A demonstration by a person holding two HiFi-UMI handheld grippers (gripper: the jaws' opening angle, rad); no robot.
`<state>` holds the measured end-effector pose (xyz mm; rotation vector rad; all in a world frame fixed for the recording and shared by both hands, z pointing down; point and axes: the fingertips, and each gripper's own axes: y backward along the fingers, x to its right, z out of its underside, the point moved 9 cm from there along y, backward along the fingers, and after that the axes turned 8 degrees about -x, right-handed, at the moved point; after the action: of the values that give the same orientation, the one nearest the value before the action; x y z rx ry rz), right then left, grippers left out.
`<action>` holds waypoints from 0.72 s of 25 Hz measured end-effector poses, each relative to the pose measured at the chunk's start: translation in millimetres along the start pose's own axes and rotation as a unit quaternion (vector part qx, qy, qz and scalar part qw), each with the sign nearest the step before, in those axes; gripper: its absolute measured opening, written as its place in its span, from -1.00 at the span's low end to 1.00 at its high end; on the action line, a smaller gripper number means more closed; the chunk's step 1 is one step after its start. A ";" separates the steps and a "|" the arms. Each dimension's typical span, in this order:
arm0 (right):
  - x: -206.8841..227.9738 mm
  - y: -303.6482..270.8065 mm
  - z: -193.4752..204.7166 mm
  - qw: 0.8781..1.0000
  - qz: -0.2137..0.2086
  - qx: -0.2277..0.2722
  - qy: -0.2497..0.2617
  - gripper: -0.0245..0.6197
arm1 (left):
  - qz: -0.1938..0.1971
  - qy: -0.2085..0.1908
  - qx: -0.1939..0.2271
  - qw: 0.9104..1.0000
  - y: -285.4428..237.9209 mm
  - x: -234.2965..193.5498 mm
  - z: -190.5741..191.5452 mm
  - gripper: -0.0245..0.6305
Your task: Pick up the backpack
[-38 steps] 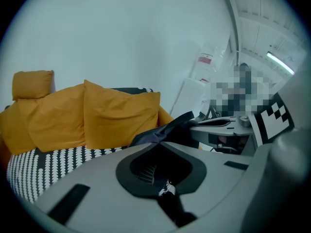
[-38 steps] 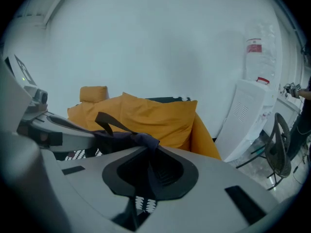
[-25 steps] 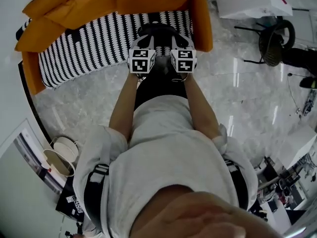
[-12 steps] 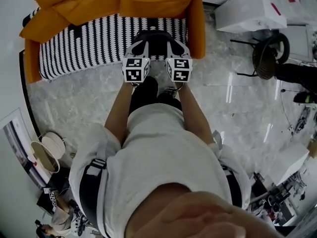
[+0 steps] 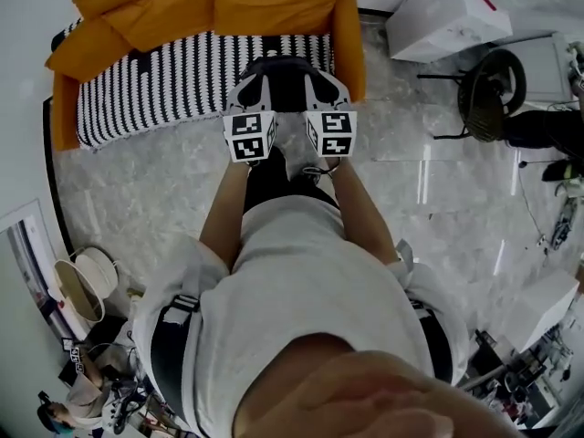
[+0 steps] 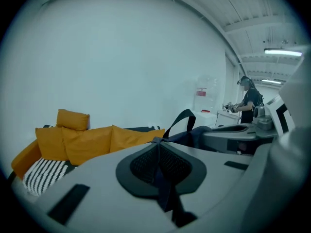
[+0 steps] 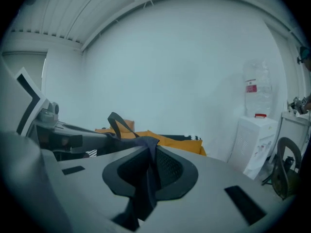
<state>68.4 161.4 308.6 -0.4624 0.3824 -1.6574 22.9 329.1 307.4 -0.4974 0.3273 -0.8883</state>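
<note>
Head view: person's two arms reach up-frame toward an orange sofa (image 5: 274,3) with a black-and-white striped cover (image 5: 155,85) on the seat. The left gripper (image 5: 254,88) and right gripper (image 5: 321,85) sit side by side at upper centre. The dark backpack (image 5: 285,78) is between them, over the seat's front edge; whether it touches the seat can't be told. Backpack contents not visible. White boxes (image 5: 447,12) at upper right are closed. A pale round bin (image 5: 78,286) is at lower left, its contents unclear. A black chair (image 5: 493,80) is at right on the glossy floor (image 5: 438,199).

Left gripper view: jaws are pressed together on a dark navy strap (image 6: 159,171), which runs through the black pads at lower centre. The backpack's body and its loop handle (image 6: 181,122) are just behind, centre right. The right gripper shows at right edge. Orange cushions (image 6: 82,142) at left. A person (image 6: 250,101) stands far right in the background.

Right gripper view: jaws are nearly together, clamped on a thicker fold of the same dark strap, lower centre. Loop handle is left of centre, with the left gripper at the left edge. A white water dispenser (image 7: 255,140) with a bottle on top is at right.
</note>
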 end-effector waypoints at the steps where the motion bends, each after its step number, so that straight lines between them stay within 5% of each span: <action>1: 1.7 9.9 -1.7 1.000 -0.001 0.010 0.003 -0.70 | -0.007 -0.003 0.008 1.000 7.8 8.2 -1.7 -0.86; 10: 12.0 84.0 -20.8 0.997 -0.011 0.070 0.023 -0.70 | -0.019 0.012 0.065 0.998 67.0 61.3 -21.2 -0.86; 18: 28.3 131.4 -16.5 0.996 -0.019 0.091 0.012 -0.70 | -0.033 -0.039 0.094 0.994 90.3 109.1 -25.9 -0.86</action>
<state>169.4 115.4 230.8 -0.3160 0.2389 -1.7173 134.6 282.2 229.5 -0.3697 0.1540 -0.9515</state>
